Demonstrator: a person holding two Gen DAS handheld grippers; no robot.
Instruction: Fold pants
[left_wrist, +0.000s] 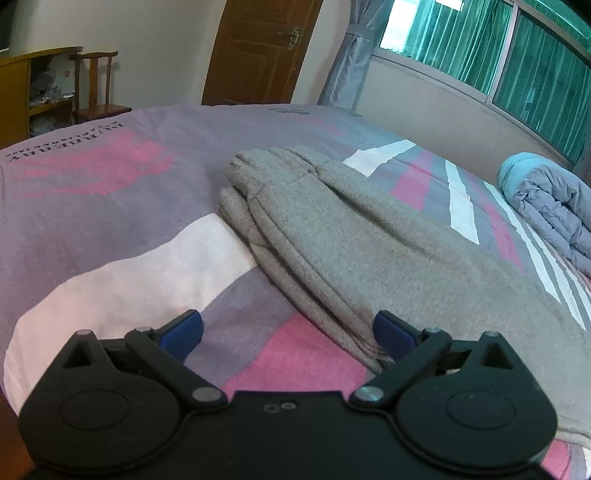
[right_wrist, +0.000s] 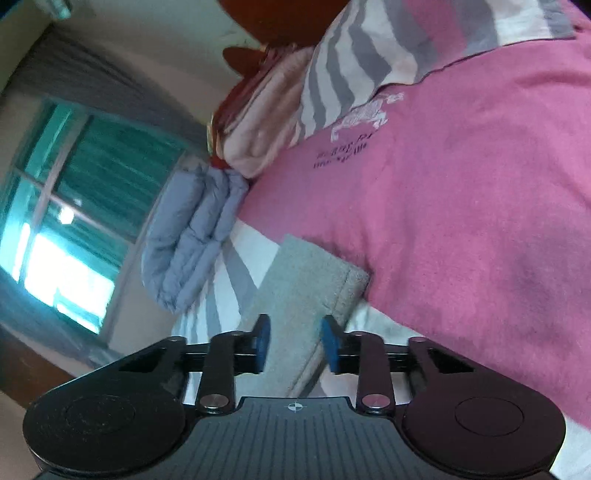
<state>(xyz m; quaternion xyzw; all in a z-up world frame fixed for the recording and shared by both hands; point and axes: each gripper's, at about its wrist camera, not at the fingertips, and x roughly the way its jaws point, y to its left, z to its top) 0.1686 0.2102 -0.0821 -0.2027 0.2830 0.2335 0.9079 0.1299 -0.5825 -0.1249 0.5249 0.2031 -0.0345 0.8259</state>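
1. Your left gripper (left_wrist: 288, 334) has its blue pads spread wide and nothing between them; the right pad sits just beside the near edge of the grey fleece pants (left_wrist: 332, 236), the left pad is over the bare pink, grey and white patterned bed sheet (left_wrist: 110, 206).
2. Your right gripper (right_wrist: 295, 345) has its jaws narrowed but not pressed together. One end of the grey pants (right_wrist: 306, 284) lies between the pads. I cannot tell if the pads already press the cloth, a small gap seems to stay on both sides.
3. The pants lie on the bed, already doubled lengthwise I think, with several layers stacked along the left edge.
4. What could go wrong: the right pads may catch only the top layer, and then the lower layers stay behind and the fold opens. The left gripper may also pinch the sheet together with the pants, because both are under it.
5. The left wrist view shows the whole length of the pants and the elastic waistband (left_wrist: 273, 162) far away; the right view shows only one short end.
6. The right view alone shows the striped pillow (right_wrist: 343, 70); the folded blue-grey quilt (right_wrist: 184, 236) is in both.
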